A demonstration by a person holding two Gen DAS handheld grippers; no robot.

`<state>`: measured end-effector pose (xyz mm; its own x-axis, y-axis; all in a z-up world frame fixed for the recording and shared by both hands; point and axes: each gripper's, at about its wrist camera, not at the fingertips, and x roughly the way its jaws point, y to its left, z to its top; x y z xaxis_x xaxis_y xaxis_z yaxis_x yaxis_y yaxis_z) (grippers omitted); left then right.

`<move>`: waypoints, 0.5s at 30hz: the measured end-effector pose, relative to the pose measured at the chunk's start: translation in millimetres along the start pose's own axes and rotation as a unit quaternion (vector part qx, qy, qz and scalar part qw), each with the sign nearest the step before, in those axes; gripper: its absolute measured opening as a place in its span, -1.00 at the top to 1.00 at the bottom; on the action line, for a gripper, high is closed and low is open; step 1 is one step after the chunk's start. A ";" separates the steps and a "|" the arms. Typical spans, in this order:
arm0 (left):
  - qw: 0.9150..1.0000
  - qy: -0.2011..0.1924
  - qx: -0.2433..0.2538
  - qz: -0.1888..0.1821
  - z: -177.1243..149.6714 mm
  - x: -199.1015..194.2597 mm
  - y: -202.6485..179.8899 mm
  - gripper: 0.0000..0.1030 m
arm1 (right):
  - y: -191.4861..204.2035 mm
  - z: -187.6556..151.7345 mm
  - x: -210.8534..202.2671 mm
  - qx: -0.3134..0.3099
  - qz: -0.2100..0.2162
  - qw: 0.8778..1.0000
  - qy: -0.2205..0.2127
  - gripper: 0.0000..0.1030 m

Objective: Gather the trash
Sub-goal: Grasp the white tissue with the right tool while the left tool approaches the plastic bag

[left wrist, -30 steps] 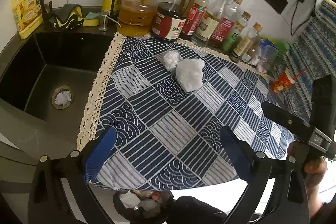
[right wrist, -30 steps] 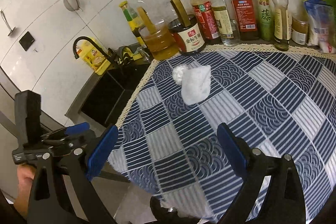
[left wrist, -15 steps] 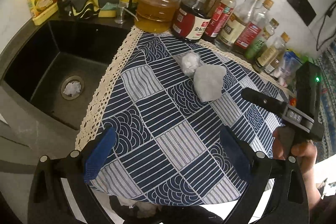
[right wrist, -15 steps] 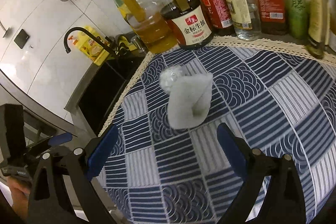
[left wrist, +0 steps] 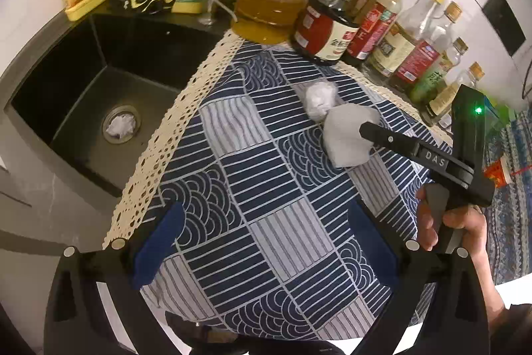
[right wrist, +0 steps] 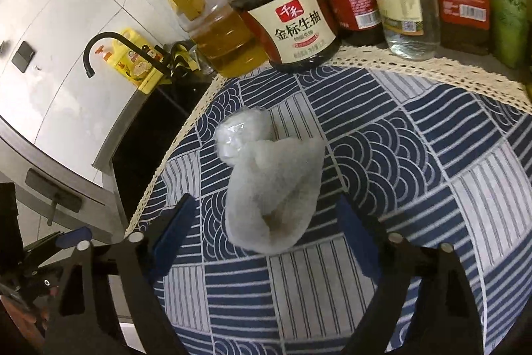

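While the crumpled tissue (right wrist: 276, 188) lay on the desk's patterned cloth (right wrist: 415, 155) near the soy sauce jar (right wrist: 292, 19) | right hand-held gripper (right wrist: 266, 222) wide, flanking it | left hand-held gripper (left wrist: 262, 242) wide, farther from the jar

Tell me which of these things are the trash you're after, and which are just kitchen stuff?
Trash: crumpled tissue, plastic wad, both on the cloth; paper wad in the sink drain.

Kitchen stuff: soy sauce jug, oil jug, sponge, faucet.
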<state>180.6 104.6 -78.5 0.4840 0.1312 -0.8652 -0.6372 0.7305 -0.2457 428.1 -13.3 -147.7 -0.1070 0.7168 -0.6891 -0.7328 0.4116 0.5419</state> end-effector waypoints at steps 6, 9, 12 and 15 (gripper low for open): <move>1.000 0.009 -0.007 0.015 -2.6 4.5 4.2 -0.87 | -6.1 4.1 12.6 -0.002 -0.002 1.000 0.000 0.04; 1.000 0.011 -0.006 0.014 -1.1 7.1 3.0 -0.87 | -8.1 3.5 11.0 -0.003 -0.002 1.000 -0.006 0.30; 1.000 0.014 0.002 0.012 1.7 11.9 -2.8 -0.87 | -12.6 0.7 4.0 0.005 0.004 1.000 -0.013 0.43; 1.000 0.015 0.010 0.008 5.3 16.2 -10.0 -0.87 | -12.6 -4.1 -6.8 0.004 0.008 1.000 -0.020 0.48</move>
<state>198.0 103.0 -87.8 0.4553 0.1230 -0.8818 -0.6321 0.7421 -0.2229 435.3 -25.7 -151.8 -0.0911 0.7449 -0.6610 -0.7261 0.4045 0.5560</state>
